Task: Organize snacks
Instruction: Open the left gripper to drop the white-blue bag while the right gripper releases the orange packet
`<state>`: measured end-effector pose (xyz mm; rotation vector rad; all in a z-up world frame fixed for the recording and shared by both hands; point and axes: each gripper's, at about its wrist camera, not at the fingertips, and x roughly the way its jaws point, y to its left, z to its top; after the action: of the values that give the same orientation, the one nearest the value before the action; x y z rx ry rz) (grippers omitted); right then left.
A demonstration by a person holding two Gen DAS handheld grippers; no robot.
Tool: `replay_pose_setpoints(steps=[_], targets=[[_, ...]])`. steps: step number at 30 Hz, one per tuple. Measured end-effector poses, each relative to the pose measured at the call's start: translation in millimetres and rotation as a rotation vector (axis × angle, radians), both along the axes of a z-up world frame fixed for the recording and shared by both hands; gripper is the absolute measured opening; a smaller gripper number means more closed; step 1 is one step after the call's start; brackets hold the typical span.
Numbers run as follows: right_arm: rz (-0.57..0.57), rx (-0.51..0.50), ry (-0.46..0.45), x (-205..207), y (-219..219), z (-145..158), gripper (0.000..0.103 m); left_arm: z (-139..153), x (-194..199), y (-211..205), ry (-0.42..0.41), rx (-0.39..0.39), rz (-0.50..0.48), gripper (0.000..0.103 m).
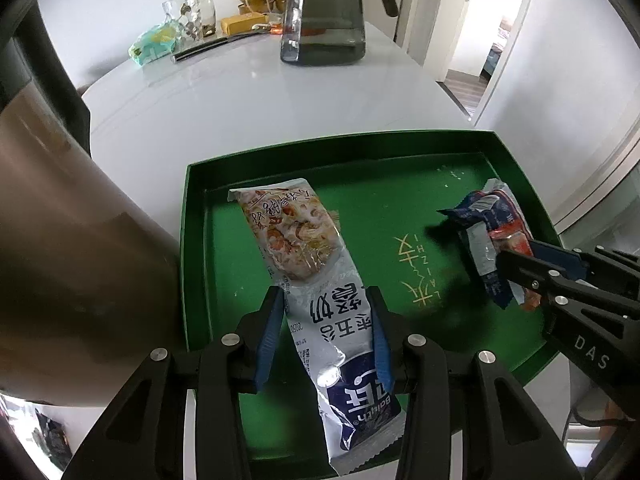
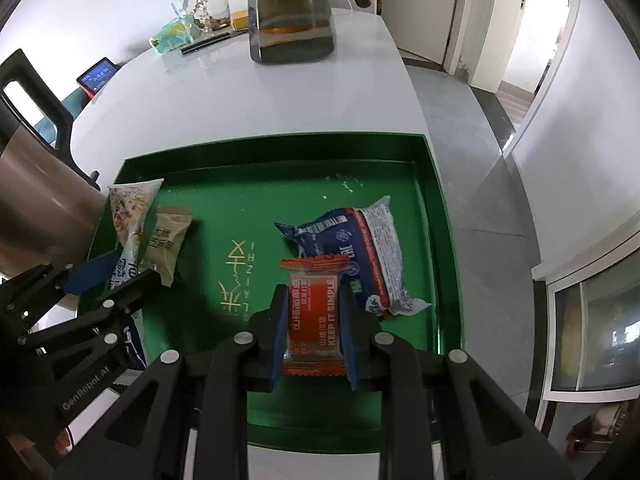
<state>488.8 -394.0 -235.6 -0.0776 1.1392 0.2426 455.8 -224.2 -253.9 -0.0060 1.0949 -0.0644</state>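
A green tray (image 2: pixel 434 184) with low walls and gold lettering sits on a glossy white table (image 1: pixel 240 96), at the table's near end. The left gripper (image 1: pixel 326 300) is clamped on a long white and blue snack packet (image 1: pixel 316 280) whose far end lies over the tray's left side, beside a small tan packet (image 2: pixel 168 240). The right gripper (image 2: pixel 314 300) is closed tight on a small orange packet (image 2: pixel 314 312) over the tray's right half, just in front of a blue packet (image 2: pixel 360 252) lying in the tray. Left of the tray stands a brown metal jug (image 1: pixel 60 220). Beyond the tray stand a dark glass pitcher (image 2: pixel 292 12) and a glass jar (image 2: pixel 204 8). To the tray's right, the grey floor (image 2: pixel 460 140) runs to an open doorway (image 1: pixel 496 28) in white walls.
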Motion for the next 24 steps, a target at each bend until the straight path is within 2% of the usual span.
replay_pose_setpoints(steps=[11,12,13,15,20,22,23,24], targets=[[-0.005,0.0,-0.011,0,-4,-1,0.003,-7,5,2,0.027,-0.002,0.012,0.037],[-0.004,-0.007,-0.019,-1,-4,0,0.006,-7,5,2,0.031,-0.009,0.011,0.037],[-0.003,-0.008,-0.024,-2,-4,0,0.017,-8,6,2,0.037,-0.019,0.01,0.037],[-0.002,-0.005,-0.028,-3,-3,1,0.031,-10,7,3,0.043,-0.01,0.01,0.037],[0.001,-0.005,-0.02,-2,-3,0,0.032,-11,7,5,0.036,0.002,0.029,0.037],[-0.004,-0.001,-0.02,-1,-2,1,0.032,-8,7,4,0.025,0.007,0.032,0.043],[-0.007,-0.002,-0.021,-1,-3,1,0.032,-6,7,4,0.017,0.006,0.03,0.055],[-0.008,-0.002,-0.022,-2,-4,1,0.032,-4,7,4,0.009,0.004,0.029,0.062]])
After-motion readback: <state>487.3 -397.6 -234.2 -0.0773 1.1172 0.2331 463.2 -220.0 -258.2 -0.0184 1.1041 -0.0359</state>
